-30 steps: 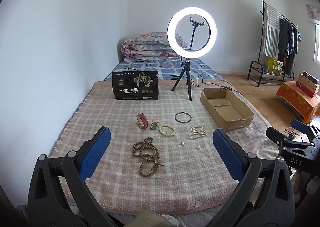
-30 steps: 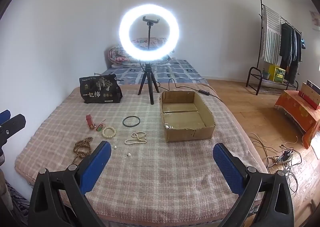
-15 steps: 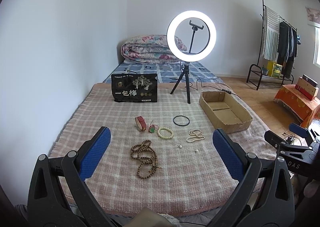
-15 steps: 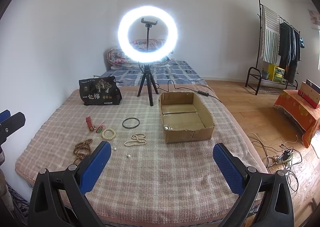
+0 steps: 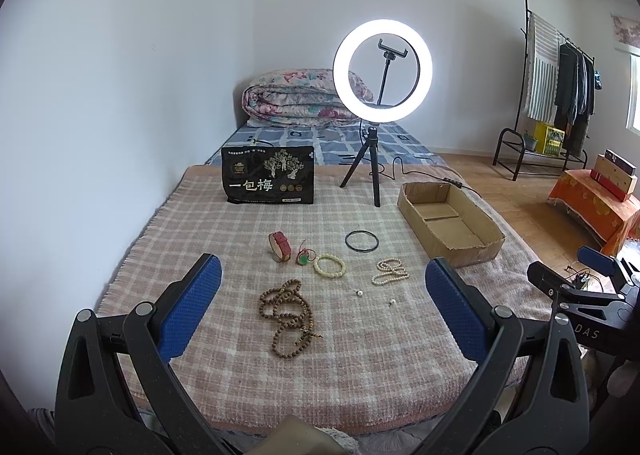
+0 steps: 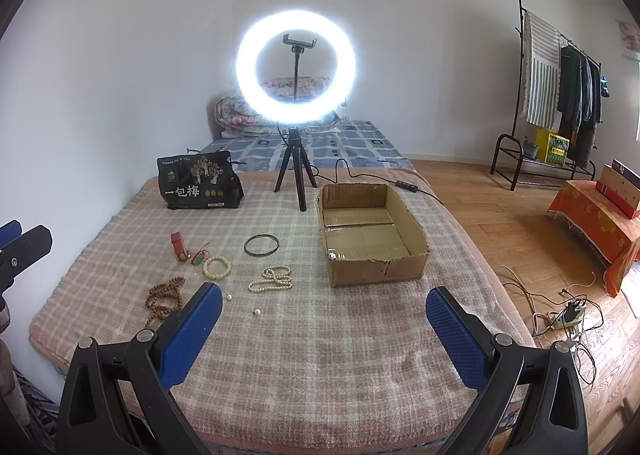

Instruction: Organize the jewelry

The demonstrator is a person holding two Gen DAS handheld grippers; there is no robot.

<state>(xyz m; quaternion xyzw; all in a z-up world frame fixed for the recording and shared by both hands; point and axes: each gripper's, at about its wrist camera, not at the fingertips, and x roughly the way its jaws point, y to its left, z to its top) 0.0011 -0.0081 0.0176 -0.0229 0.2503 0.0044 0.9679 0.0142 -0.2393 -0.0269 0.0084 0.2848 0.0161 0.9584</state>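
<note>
While nothing has yet been lifted, the task is judged to be at its very start: every piece of jewelry lies out on the bed (image 5: 248,387), which is covered by a pink plaid blanket, and the cardboard box (image 6: 372,231) at the right side of it is seen to be empty. The box is taken to be the place meant for the pieces, though that is only inferred from the task. A lit ring light (image 5: 383,71) on a small tripod and a black printed bag (image 5: 269,175) are stood toward the far end of the blanket.

Both pairs of tongs are held spread wide above the near edge of the bed, with nothing between the blue pads: the left tongs (image 5: 322,307) are pointed at the jewelry, the right tongs (image 6: 323,333) more toward the box.

Among the pieces, the brown bead necklace (image 5: 289,315) is laid nearest the left tongs. Farther off are found the pearl strand (image 5: 389,272), the black bangle (image 5: 361,241), the cream bead bracelet (image 5: 329,265), a small red band (image 5: 279,245) stood on edge, a green pendant on red cord (image 5: 304,256), and two loose pearls (image 5: 359,293).

For the next move, one pair of tongs would need to be lowered over a single piece and closed on it; loose beaded strands are likely to slip or trail, so a bunched part should be pinched.
</note>
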